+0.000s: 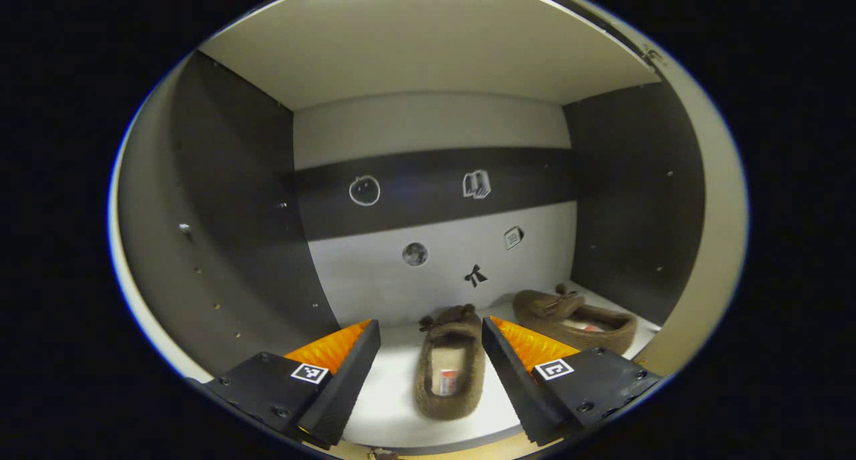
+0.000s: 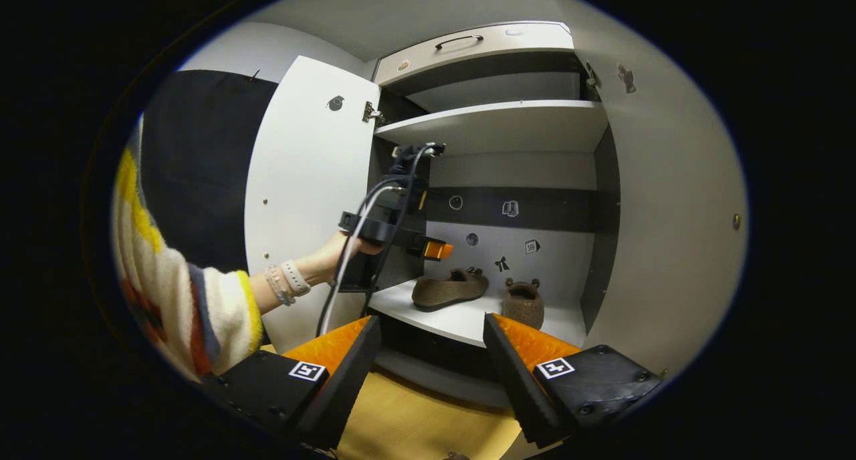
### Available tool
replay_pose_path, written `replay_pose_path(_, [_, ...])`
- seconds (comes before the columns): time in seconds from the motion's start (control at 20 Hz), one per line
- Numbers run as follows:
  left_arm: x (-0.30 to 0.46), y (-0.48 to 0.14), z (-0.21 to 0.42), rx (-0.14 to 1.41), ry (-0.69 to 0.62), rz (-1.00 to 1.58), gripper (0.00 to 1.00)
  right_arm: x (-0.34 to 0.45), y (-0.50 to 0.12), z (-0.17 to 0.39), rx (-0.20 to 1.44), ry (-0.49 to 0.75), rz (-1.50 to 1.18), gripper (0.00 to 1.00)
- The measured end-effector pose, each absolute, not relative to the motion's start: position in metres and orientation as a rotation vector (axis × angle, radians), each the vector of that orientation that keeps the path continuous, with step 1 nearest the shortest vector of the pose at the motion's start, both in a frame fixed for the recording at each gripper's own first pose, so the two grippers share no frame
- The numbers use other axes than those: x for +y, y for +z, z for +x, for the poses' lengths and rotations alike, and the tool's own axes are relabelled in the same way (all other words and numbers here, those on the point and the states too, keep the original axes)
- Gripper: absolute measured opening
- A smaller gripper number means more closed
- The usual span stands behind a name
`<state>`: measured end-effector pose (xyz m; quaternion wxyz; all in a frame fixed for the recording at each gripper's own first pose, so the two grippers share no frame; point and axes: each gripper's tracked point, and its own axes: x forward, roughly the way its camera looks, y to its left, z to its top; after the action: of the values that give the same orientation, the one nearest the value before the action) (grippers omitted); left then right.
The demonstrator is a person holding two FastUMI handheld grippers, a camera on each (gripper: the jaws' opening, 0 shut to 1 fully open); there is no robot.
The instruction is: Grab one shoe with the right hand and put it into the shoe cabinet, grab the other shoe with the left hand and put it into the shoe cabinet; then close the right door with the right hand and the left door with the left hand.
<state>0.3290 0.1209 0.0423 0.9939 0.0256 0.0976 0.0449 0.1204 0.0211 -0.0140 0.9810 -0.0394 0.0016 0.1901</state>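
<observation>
Two brown slippers are sitting on the cabinet shelf: one [image 1: 448,370] at 6 o'clock in the left gripper view, the other [image 1: 575,319] at 4 o'clock. Five small stickers are showing on the back wall: an apple [image 1: 364,190], a book [image 1: 477,184], a moon [image 1: 414,254], a bow [image 1: 475,275] and a tag [image 1: 513,237]. In the right gripper view, two doors are standing open, one [image 2: 311,179] at 9 o'clock, one [image 2: 675,199] at 3 o'clock. One drawer [image 2: 475,45] is sitting at 12 o'clock. Two sets of tongs are showing, one [image 2: 431,353] at 6 o'clock, one [image 2: 438,250] near centre.

Both grippers have their jaws spread wide, nothing in them. Left gripper [image 2: 401,229] is held up level by a hand [image 2: 338,253], forearm stretched out; right gripper [image 2: 431,353] sits lower.
</observation>
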Motion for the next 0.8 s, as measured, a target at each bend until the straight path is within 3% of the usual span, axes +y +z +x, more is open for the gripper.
replay_pose_path(0.5, [0.053, 0.083, 0.127, 0.077, -0.048, 0.01, 1.0, 0.012, 0.019, 0.051, -0.074, 0.237, -0.075, 0.98])
replay_pose_path(0.8, [0.021, 0.078, 0.027, 0.061, -0.154, -0.083, 0.96, -0.034, 0.031, 0.016, -0.092, 0.063, -0.097, 0.98])
